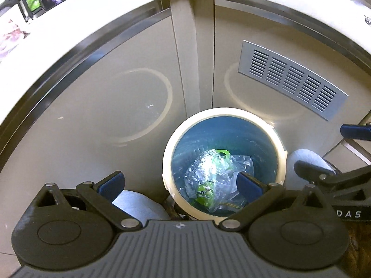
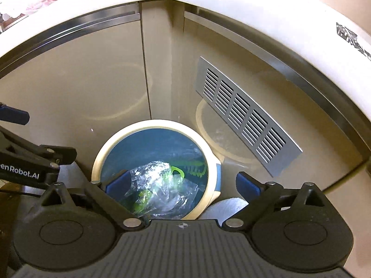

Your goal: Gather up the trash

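A round trash bin with a cream rim and a blue liner stands on the floor in a cabinet corner. Inside it lies crumpled clear plastic with bright green pieces. My left gripper hangs above the bin's near edge, open, with nothing between its fingers. In the right wrist view the same bin rim and plastic show below my right gripper, which is also open and holds nothing. Each gripper shows at the side of the other's view: the right gripper and the left gripper.
Beige cabinet doors meet in a corner behind the bin, under a pale countertop. A metal vent grille is set in the right door. White rounded shapes lie on the floor either side of the bin.
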Available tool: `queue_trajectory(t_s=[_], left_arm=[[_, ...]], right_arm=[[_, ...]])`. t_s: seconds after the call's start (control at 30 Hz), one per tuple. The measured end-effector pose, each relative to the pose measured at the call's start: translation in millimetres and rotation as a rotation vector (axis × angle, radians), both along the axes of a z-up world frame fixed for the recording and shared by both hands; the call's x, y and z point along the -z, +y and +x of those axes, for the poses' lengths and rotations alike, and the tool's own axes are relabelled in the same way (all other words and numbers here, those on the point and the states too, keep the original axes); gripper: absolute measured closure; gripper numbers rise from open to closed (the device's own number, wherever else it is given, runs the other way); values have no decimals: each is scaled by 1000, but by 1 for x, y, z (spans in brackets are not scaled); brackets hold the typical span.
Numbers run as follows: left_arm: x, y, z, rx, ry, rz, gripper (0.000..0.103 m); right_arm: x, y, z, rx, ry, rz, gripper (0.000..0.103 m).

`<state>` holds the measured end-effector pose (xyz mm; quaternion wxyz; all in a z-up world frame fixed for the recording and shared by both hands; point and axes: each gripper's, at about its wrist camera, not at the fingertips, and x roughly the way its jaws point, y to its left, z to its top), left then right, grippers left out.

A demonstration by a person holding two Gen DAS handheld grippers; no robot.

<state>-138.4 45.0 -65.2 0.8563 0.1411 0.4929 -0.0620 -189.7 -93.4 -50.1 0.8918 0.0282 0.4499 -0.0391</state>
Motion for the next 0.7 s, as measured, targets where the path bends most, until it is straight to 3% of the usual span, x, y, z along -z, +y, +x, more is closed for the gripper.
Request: queue_trajectory(t_s=[0.7], left_arm=[[-10,-1,-12,6,-47,5,1]], right_arm=[[5,9,-6,-45,-19,-39,2]])
